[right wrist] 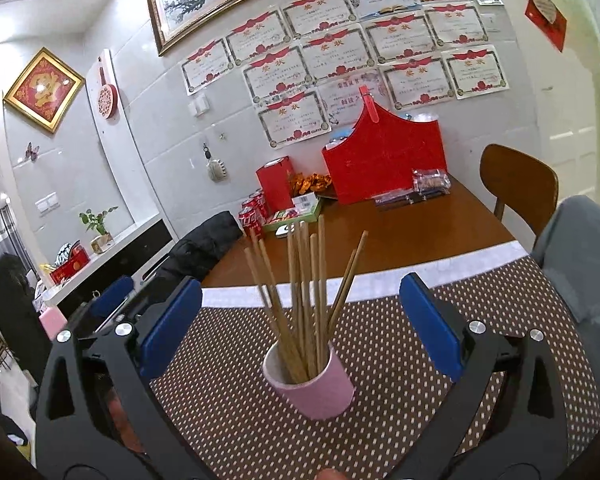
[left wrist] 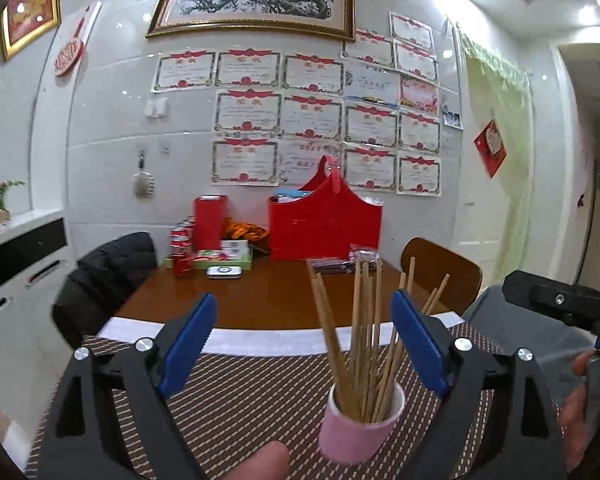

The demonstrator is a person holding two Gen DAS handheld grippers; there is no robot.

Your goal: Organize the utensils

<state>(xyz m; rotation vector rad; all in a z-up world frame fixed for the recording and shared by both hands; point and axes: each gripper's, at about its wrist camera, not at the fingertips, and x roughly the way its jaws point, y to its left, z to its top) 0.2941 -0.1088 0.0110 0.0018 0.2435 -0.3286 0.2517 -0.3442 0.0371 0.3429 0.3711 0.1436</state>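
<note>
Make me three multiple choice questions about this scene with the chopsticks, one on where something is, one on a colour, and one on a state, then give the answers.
1. Where are the chopsticks?
A. Lying on the placemat
B. Standing in the cup
C. Inside the red bag

2. What colour is the cup?
A. Pink
B. Green
C. Blue

3. How does the right gripper stand?
A. Shut on a chopstick
B. Shut on the cup
C. Open, holding nothing

Answers: 1 B, their lower ends sit inside the cup. 2 A, its outer wall is pink. 3 C, its blue pads stand wide apart with the cup untouched between them.
</note>
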